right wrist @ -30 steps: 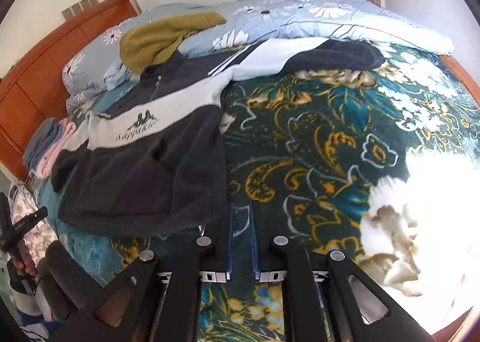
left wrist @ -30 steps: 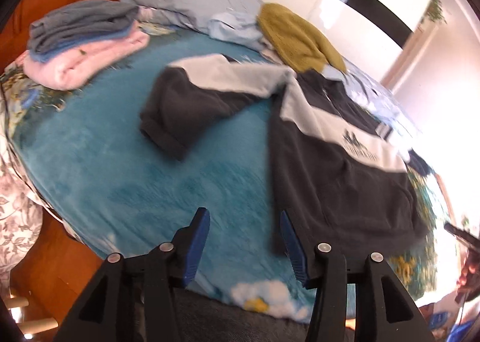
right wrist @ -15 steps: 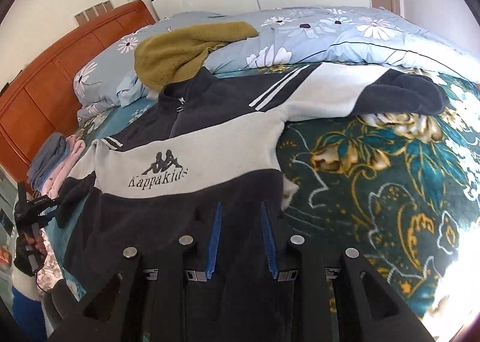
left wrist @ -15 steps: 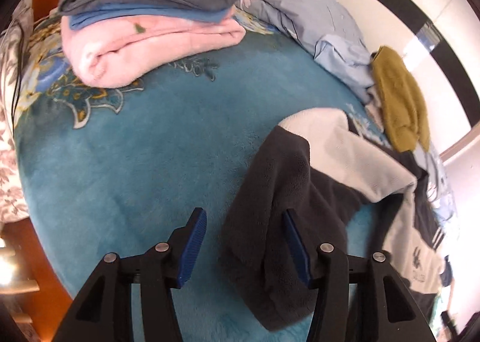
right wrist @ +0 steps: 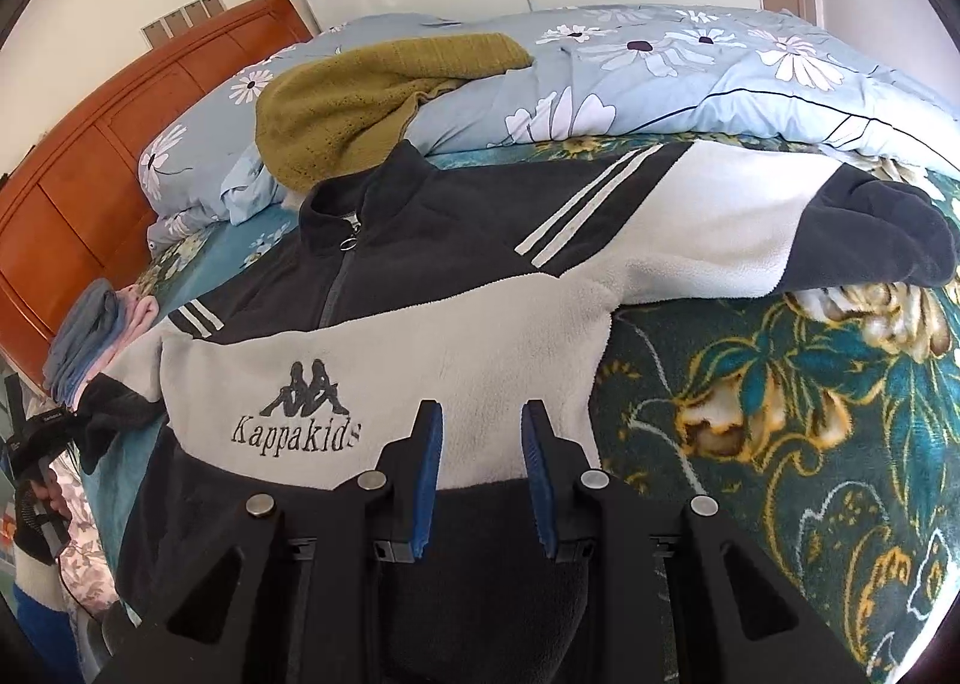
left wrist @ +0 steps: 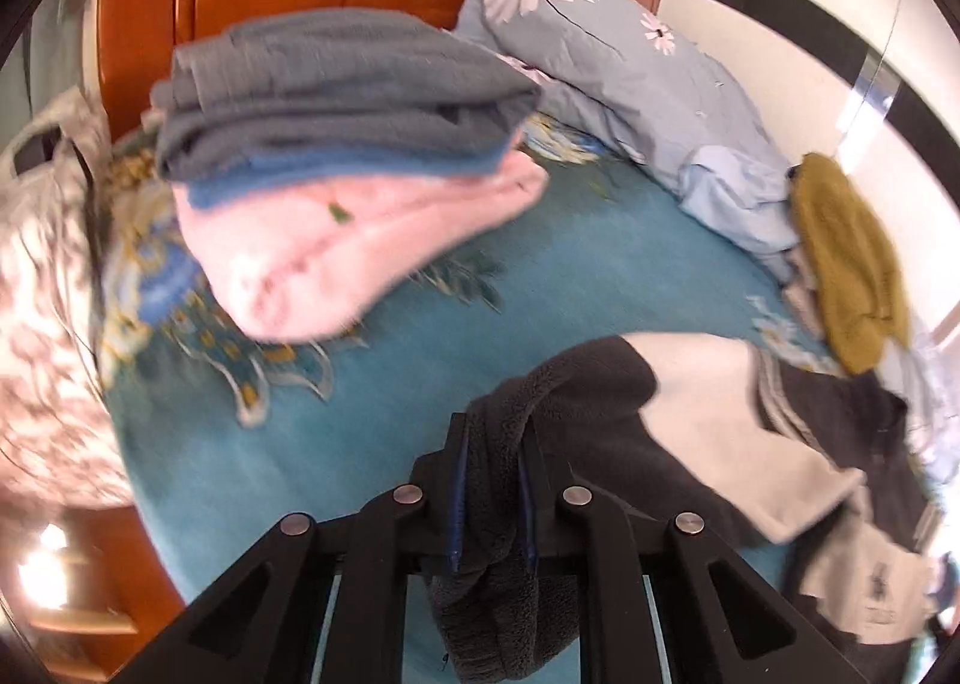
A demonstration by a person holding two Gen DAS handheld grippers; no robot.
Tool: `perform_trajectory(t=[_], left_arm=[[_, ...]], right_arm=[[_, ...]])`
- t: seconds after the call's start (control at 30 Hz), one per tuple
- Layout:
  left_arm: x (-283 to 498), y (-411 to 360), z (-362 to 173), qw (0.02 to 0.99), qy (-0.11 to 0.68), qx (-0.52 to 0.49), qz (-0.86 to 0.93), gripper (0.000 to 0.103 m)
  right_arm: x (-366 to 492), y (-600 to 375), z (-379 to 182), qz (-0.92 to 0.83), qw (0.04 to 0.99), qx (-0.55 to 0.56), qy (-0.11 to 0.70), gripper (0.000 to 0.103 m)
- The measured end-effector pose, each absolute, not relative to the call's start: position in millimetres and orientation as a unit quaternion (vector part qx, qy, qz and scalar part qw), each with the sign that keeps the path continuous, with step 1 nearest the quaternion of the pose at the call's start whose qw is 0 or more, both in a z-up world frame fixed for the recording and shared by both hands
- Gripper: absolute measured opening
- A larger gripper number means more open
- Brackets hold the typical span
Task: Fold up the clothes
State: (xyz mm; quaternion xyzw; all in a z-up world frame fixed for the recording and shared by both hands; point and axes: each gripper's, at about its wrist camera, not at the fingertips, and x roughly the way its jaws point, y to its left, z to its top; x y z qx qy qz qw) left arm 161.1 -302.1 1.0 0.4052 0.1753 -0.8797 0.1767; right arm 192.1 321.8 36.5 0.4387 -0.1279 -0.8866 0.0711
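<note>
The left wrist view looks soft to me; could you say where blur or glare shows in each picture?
Left wrist view: the folded pile and floral cloth at the left edge are smeared by motion, with blown-out glare at the lower left. Right wrist view: sharp throughout, the jacket logo readable; both views bend strongly toward the fisheye rim.

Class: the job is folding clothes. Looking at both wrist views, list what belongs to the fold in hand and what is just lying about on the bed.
In the job:
- black and white fleece jacket
- its dark sleeve cuff, with the left tool closing on it
- right tool, open above the jacket's front

Lying about:
- folded stack of grey, blue and pink items
- mustard knit
- floral duvet
</note>
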Motion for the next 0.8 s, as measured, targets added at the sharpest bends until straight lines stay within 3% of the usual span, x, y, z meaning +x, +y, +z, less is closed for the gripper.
perform_trajectory(t=[0.07,0.3,0.4,0.47,0.53,0.67,0.8], left_arm=[[148.0,-306.8,-4.3,0.205,0.124,0.411,-0.879,0.015],[108.7,-309.5,-25.8,0.214,0.065,0.459,-0.86,0.016],[113.4,-299.0,-10.3,0.177,0.057,0.451,-0.873,0.024],[117.7,-293.5,2.8,0.158,0.063,0.44,-0.882,0.038],[110.7,-282.6,15.1,0.13,0.068,0.426,-0.893,0.045],[71.0,-231.3,32.8,0.047,0.03,0.417,-0.907,0.056],[16.4,-162.7,32.9,-0.064,-0.008,0.429,-0.901,0.059]], right_arm=[[186.4,322.5,33.9,-0.886,0.071,0.441,-0.127,0.028],[158.4,322.0,34.3,-0.886,0.086,0.443,-0.111,0.028],[140.1,317.0,38.9,-0.889,0.098,0.438,-0.091,0.028],[123.9,311.9,41.6,-0.893,0.11,0.43,-0.073,0.028],[101.3,303.6,41.3,-0.893,0.128,0.43,-0.047,0.028],[49.0,286.4,33.2,-0.883,0.163,0.44,-0.013,0.028],[-3.9,270.4,21.3,-0.871,0.183,0.456,0.007,0.029]])
